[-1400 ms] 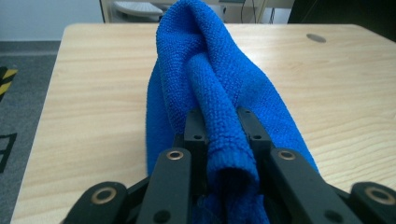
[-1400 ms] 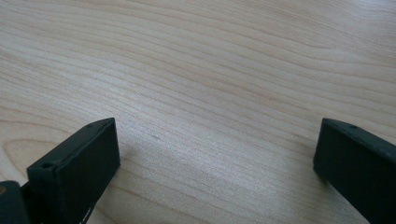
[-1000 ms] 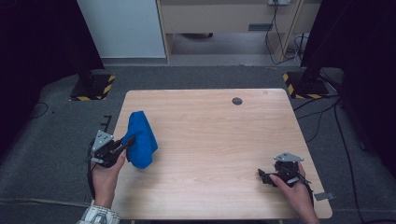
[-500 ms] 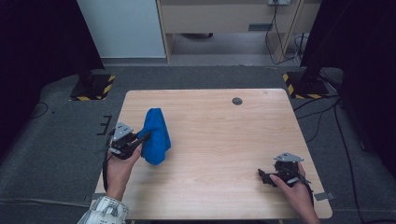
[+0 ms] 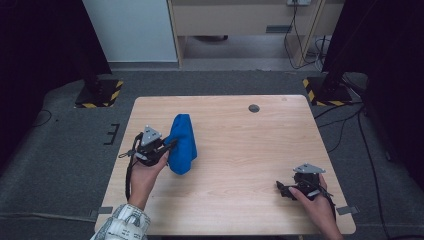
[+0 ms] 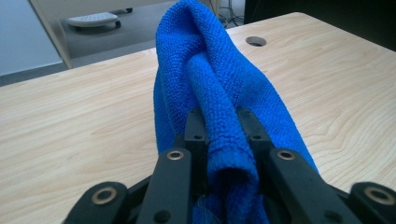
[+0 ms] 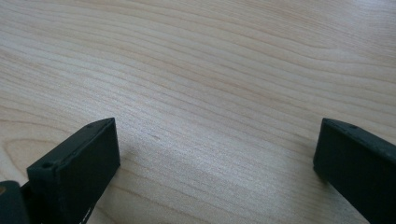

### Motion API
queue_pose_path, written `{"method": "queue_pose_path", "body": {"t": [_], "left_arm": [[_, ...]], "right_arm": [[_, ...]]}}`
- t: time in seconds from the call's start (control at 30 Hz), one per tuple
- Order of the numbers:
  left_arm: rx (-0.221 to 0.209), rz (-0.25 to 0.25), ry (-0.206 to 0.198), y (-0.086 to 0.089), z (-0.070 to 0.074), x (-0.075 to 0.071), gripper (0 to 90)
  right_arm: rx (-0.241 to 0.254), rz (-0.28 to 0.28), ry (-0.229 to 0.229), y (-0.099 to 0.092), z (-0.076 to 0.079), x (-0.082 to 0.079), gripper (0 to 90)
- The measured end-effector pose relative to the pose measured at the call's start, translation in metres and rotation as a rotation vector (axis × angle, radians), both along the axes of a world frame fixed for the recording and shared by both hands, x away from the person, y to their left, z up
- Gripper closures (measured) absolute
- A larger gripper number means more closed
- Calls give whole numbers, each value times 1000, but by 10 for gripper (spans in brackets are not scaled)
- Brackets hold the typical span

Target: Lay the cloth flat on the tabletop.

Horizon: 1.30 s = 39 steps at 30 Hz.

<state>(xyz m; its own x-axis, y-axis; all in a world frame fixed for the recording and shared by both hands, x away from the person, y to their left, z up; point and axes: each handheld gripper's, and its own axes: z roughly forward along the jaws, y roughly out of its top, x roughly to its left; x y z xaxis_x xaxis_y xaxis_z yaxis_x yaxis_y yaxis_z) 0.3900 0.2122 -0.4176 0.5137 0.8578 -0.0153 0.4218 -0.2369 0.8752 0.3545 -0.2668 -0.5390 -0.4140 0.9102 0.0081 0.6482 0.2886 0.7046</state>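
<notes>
The left gripper (image 5: 172, 145) pinches a soft blue cloth (image 5: 181, 142) tight, lifting it near the left edge of the light wooden table (image 5: 240, 140). The right gripper (image 5: 281, 186) rests wide apart by the right corner. Bare wood lies between them.

A: The cloth (image 5: 182, 143) clamped in the left gripper (image 5: 170, 146) is bright blue with a nubbly towelling weave, its rolled fold running up between the matt black jaws.

B: And the table (image 5: 240, 150) under both grippers is pale wood with wavy, darker grain lines. Ahead of the cloth sits a dark grey round cable hole (image 5: 254, 108).

A: The right gripper (image 5: 283, 187) is black too, topped by a grey plate (image 5: 306, 169).
</notes>
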Motion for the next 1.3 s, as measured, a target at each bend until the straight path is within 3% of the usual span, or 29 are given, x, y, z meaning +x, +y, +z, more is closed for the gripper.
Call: {"method": "queue_pose_path", "body": {"t": [0.43,1.3], "left_arm": [[-22,-47,8,-31,0,0,767],[-8,-141,25,-86,-7,-2,766]], "right_arm": [[0,1,0,0,0,0,6],[-1,4,0,0,0,0,5]]}}
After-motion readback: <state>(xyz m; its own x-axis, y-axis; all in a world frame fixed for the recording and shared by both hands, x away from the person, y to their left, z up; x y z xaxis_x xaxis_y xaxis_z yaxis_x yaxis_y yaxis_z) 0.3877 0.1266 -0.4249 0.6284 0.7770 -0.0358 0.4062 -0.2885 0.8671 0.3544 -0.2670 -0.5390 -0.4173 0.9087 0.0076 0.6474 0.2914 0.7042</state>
